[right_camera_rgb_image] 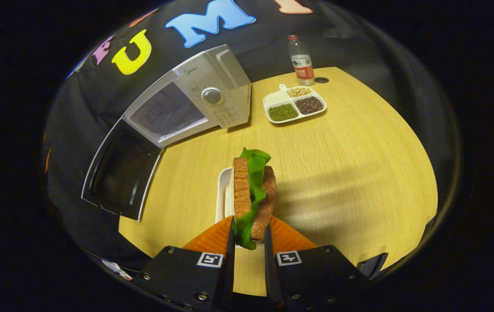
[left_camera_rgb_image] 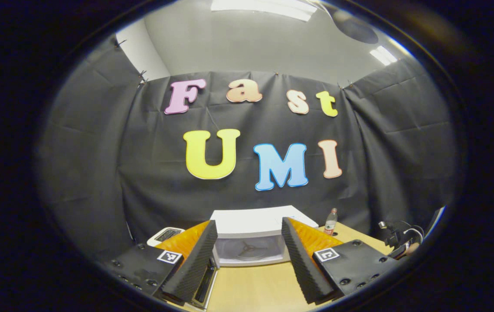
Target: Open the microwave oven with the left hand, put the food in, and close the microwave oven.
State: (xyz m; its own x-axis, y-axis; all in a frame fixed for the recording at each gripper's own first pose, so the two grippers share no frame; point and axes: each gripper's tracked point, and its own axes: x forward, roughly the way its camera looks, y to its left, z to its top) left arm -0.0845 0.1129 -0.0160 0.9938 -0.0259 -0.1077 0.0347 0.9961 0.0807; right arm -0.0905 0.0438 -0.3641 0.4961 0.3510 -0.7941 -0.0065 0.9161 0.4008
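Note:
The white microwave [left_camera_rgb_image: 260, 219] stands on the wooden table straight ahead of my left gripper [left_camera_rgb_image: 249, 225]. Its door [right_camera_rgb_image: 119, 173] is swung wide open, and the cavity with the turntable hub [left_camera_rgb_image: 247, 249] shows between the fingers. The left gripper is open and holds nothing. In the right gripper view the microwave [right_camera_rgb_image: 194, 104] is at the upper left. My right gripper [right_camera_rgb_image: 249, 229] is shut on a sandwich [right_camera_rgb_image: 253, 190] of two brown bread slices with green lettuce. The sandwich stands on edge over a white plate [right_camera_rgb_image: 222, 190]. I cannot tell whether it touches the plate.
A divided white tray [right_camera_rgb_image: 275, 99] of beans lies right of the microwave, with a water bottle [right_camera_rgb_image: 301, 58] behind it. A white device [left_camera_rgb_image: 166, 234] sits left of the microwave. A hand with dark gear [left_camera_rgb_image: 398, 245] is at the far right. Bare tabletop [right_camera_rgb_image: 351, 164] spreads to the right.

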